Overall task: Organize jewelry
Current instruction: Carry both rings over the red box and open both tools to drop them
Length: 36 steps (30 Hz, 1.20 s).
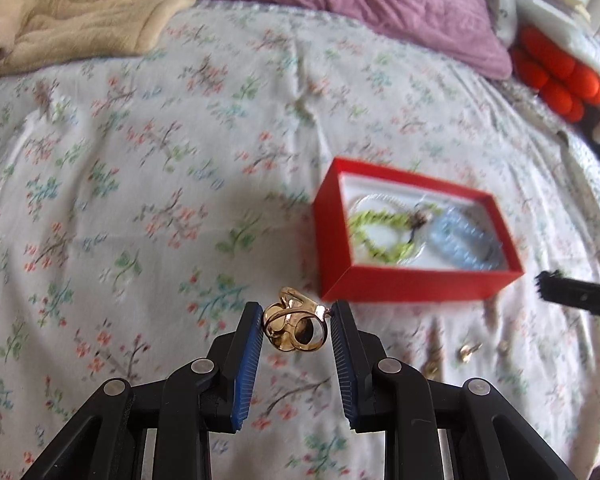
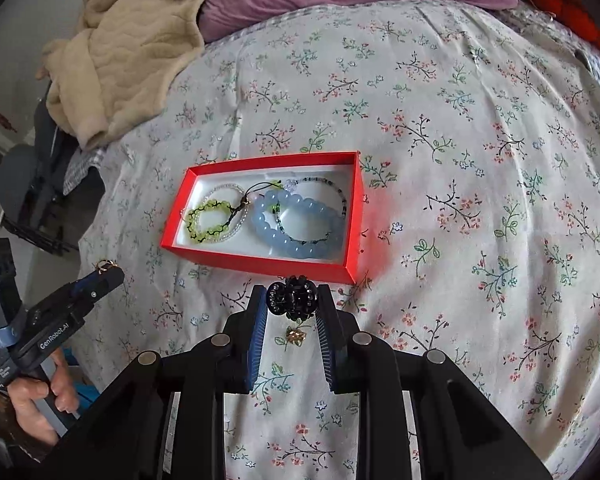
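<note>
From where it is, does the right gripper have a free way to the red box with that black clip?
Probably yes. The right gripper, tongs shut on the black clip, hangs just short of the red box. The box is open-topped; nothing lies between.

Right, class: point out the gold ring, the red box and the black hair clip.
gold ring (image 1: pixel 296 330), left wrist view, its band.
red box (image 2: pixel 260 262), right wrist view, its near wall.
black hair clip (image 2: pixel 293 299), right wrist view, its middle.
</note>
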### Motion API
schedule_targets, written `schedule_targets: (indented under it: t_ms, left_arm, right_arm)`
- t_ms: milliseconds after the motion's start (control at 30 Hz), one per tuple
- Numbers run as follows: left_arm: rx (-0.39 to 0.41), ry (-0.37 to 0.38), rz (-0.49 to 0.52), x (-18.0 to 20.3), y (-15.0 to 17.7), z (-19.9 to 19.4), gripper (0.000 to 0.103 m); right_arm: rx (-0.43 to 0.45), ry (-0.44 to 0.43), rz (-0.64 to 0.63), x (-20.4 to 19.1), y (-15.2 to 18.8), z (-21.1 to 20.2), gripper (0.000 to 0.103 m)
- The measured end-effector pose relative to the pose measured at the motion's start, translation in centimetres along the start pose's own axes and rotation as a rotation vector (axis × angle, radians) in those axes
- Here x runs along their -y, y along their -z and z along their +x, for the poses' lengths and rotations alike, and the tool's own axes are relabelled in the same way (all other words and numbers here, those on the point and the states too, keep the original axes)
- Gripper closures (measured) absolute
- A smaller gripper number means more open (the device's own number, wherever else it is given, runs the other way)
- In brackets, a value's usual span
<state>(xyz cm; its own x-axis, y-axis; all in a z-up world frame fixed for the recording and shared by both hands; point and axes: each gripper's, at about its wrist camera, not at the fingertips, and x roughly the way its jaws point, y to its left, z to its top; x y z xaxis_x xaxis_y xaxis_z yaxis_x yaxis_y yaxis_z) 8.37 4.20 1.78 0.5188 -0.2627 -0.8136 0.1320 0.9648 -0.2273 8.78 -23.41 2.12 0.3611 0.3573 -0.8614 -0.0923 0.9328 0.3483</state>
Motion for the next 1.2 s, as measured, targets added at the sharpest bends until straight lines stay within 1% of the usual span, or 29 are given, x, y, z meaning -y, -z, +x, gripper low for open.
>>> schedule_targets:
  t_ms: [133, 267, 433, 533, 700, 867, 1033, 1133, 1200]
  left_arm:
    - [0.015, 0.028, 0.018, 1.0, -0.2, 0.2, 0.075]
    - [0.038, 0.054, 0.038, 1.9, -0.4, 0.2, 0.075]
    - [0.053, 0.095, 0.062, 3.0, -0.9, 0.9, 0.075]
    - [0.062, 0.099, 0.093, 3.4, -1.2, 1.5, 0.075]
    - [0.054, 0.116, 0.092, 3.2, -2.2, 2.6, 0.075]
    - [0.025, 0.16, 0.076, 3.4, -3.0, 3.8, 0.075]
    - [0.011, 0.187, 0.074, 4.0, -3.5, 4.7, 0.075]
    - [0.002, 0.201, 0.075, 4.4, -3.6, 5.1, 0.075]
    - [-0.005, 0.197, 0.08, 4.7, -3.6, 5.4, 0.075]
  right_arm:
    - [-0.006, -0.01, 0.021, 0.5, -0.1, 0.3, 0.077]
    - [0.0, -0.019, 0.014, 0.8, 0.4, -0.2, 0.077]
    - [0.034, -0.007, -0.04, 0.6, 0.2, -0.8, 0.077]
    - [0.043, 0.008, -0.079, 0.5, 0.0, -1.0, 0.077]
    - [0.039, 0.015, -0.1, 1.3, -0.9, -1.0, 0.077]
    - [0.037, 0.023, -0.108, 2.0, -2.0, -0.3, 0.077]
    - [0.013, 0.011, -0.118, 2.4, -1.9, 0.4, 0.077]
    - [0.02, -0.002, -0.11, 2.7, -2.0, 0.8, 0.077]
    - [0.023, -0.016, -0.112, 2.8, -2.0, 1.2, 0.077]
